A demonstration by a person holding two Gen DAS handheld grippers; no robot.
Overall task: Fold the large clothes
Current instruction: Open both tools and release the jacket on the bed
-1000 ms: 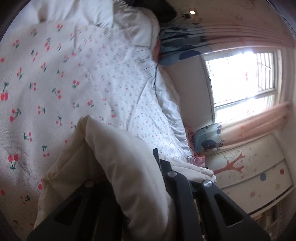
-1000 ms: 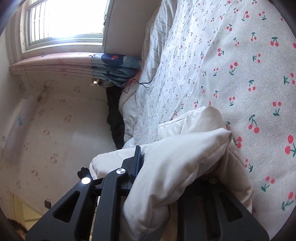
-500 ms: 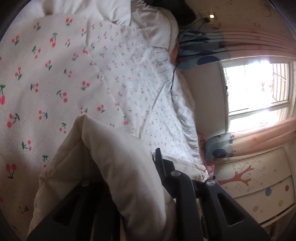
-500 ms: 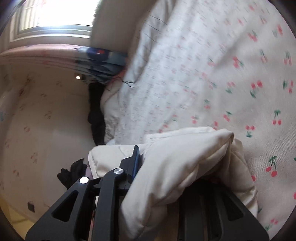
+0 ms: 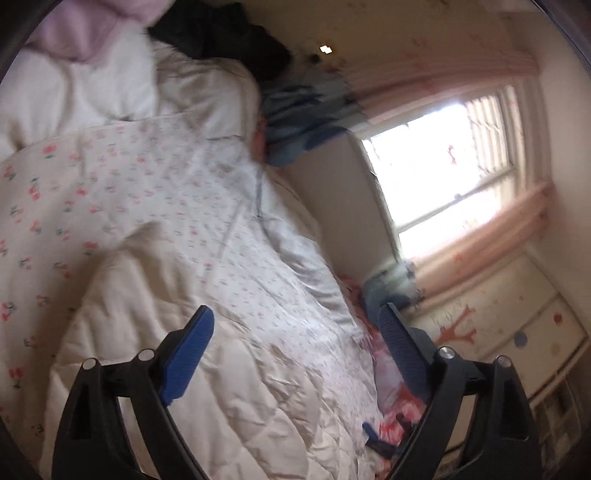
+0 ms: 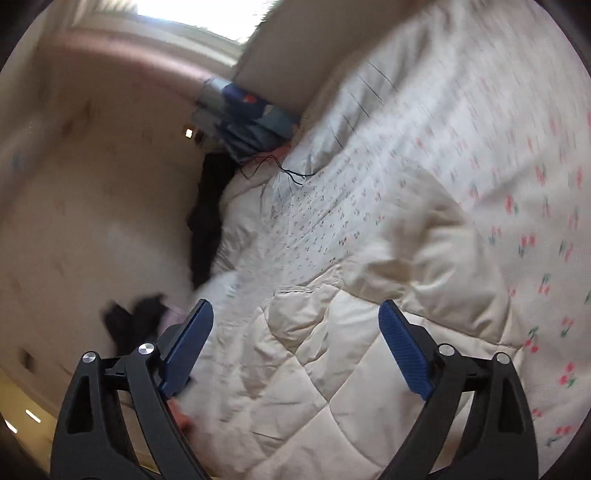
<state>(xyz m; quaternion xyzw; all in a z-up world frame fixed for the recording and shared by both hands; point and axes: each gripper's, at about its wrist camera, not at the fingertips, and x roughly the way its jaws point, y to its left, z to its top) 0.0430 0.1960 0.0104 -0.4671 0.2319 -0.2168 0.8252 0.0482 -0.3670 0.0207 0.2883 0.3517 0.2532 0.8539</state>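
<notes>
A cream quilted padded garment (image 5: 221, 369) lies folded on the cherry-print bed cover (image 5: 74, 192). My left gripper (image 5: 295, 310) hangs above it, jaws opening wide. Its blue pads (image 5: 184, 354) press on nothing; the garment lies beneath them. In the right wrist view the same cream garment (image 6: 332, 350) spreads under my right gripper (image 6: 295, 304), whose jaws are also opening. The blue pads (image 6: 406, 350) stand clear of the fabric, and the cherry-print cover (image 6: 517, 184) runs off to the right. Both views are blurred by motion.
A white duvet (image 5: 92, 85) and dark clothes (image 5: 221, 33) are heaped at the bed's far end. A bright window (image 5: 443, 177) with pink curtains and a cabinet with a painted tree (image 5: 498, 332) stand beside the bed. Blue cloth (image 6: 251, 122) and dark clothes (image 6: 207, 221) lie against the wall.
Both grippers were shut on folds of the cream garment. They have let go, opened wide and risen, and the garment now lies flat on the bed.
</notes>
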